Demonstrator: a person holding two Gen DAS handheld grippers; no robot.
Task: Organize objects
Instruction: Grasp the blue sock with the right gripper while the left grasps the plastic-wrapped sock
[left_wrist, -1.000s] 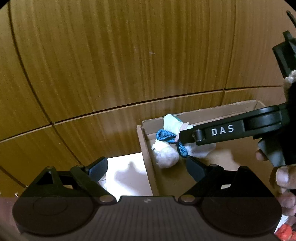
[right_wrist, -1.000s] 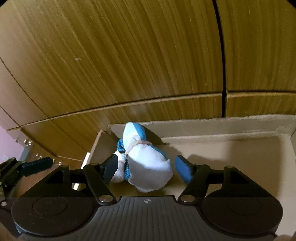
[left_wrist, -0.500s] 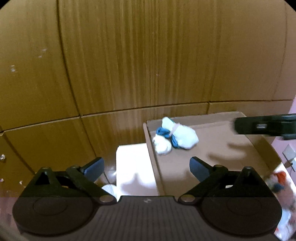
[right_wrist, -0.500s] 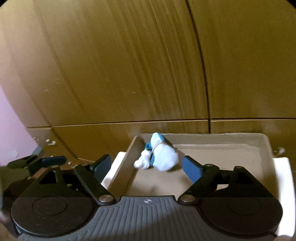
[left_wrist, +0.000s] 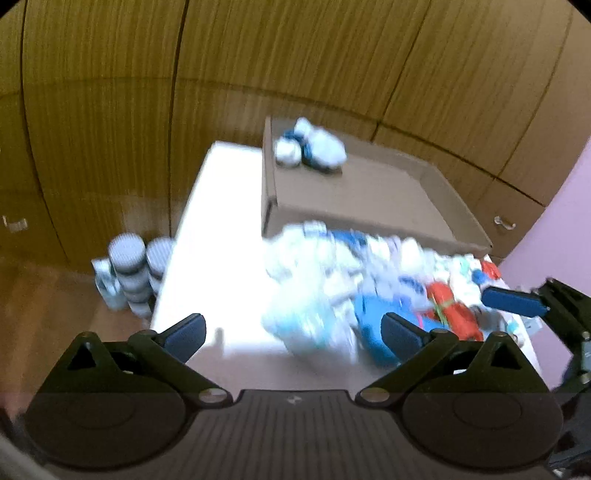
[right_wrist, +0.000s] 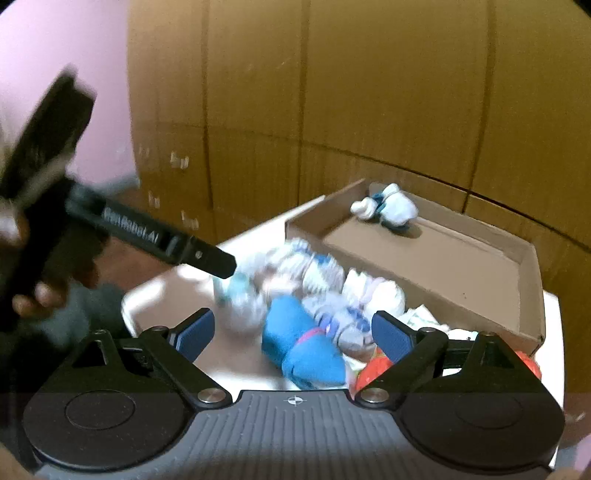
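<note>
Both views motion-blurred; fine detail on the pile not resolvable. Left gripper (left_wrist: 293, 332): jaws spread wide, nothing between the blue pads, hanging over the near edge of the white table (left_wrist: 218, 236). Right gripper (right_wrist: 291, 332): jaws likewise spread apart and empty, poised above the sock pile. In the left view the right gripper's blue pad (left_wrist: 511, 301) enters from the right edge of the frame, at mid height. In the right view the left gripper's black body crosses the left side of the frame with its tip just beside the pile, held by a hand (right_wrist: 40, 295) at the left edge. Cardboard box (left_wrist: 373, 192): shallow, open-topped, in the upper centre of the left view, standing on the far part of the table against the wooden cabinet fronts (left_wrist: 295, 62). Inside the box, in its far left corner: one white-and-blue sock bundle (left_wrist: 310, 149), also seen at upper right of centre in the right view (right_wrist: 388, 208); touching the box floor, close to the corner walls. Sock pile (left_wrist: 343, 280): loose heap of white, blue and light-blue pieces on the table just in front of the box's near wall; a solid blue bundle (right_wrist: 304, 350) lies nearest the right gripper, red items (left_wrist: 452, 314) at the pile's right end. Lower left of left view: stack of grey-lidded jars (left_wrist: 129, 273) on the floor beside the table.
</note>
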